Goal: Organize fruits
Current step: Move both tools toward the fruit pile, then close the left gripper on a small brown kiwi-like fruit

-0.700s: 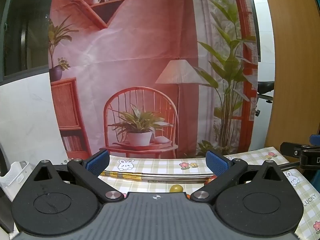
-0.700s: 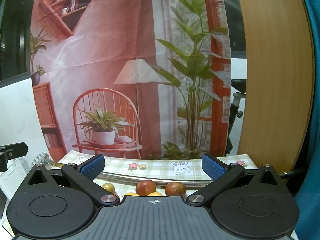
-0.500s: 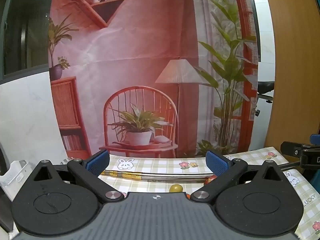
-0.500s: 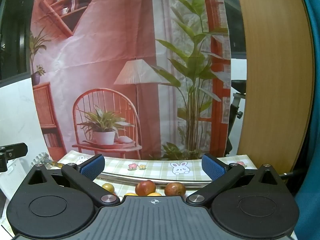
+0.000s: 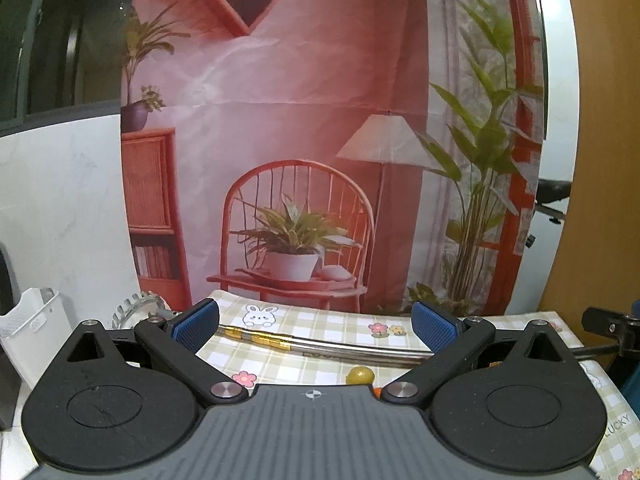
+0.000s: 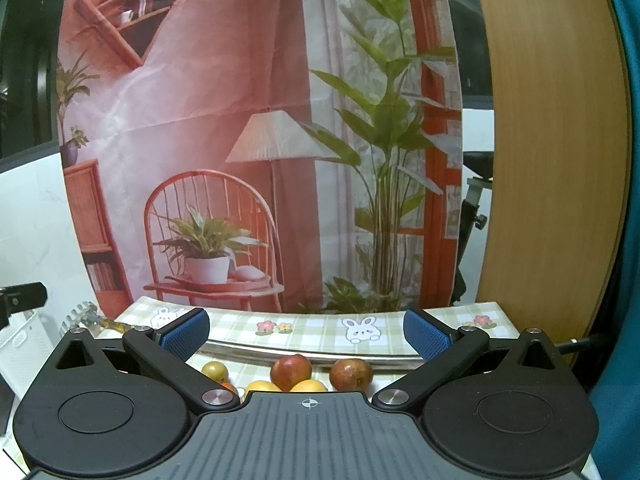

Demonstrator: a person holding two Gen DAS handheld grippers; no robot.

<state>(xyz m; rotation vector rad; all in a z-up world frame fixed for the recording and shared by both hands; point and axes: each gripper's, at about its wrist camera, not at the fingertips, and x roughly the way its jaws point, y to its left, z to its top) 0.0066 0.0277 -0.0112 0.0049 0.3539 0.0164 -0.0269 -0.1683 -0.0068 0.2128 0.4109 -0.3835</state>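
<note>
My left gripper (image 5: 316,322) is open and empty, held above the checked tablecloth (image 5: 320,324). A small yellow-green fruit (image 5: 359,375) lies just beyond its body, with a sliver of orange fruit (image 5: 376,391) beside it. My right gripper (image 6: 306,330) is open and empty too. Below it lie two red fruits (image 6: 291,369) (image 6: 351,374), a small yellow-green one (image 6: 214,370) and two yellow-orange ones (image 6: 307,385), partly hidden by the gripper body.
A metal rod (image 5: 320,348) lies across the cloth behind the fruits; it also shows in the right wrist view (image 6: 304,354). A glass dish (image 5: 132,314) and a white basket (image 5: 30,330) stand at the left. A printed backdrop (image 5: 320,140) hangs behind the table.
The left wrist view has tilted and shifted slightly, so the glass dish and more of the white basket now show at the left. The right gripper has barely moved.
</note>
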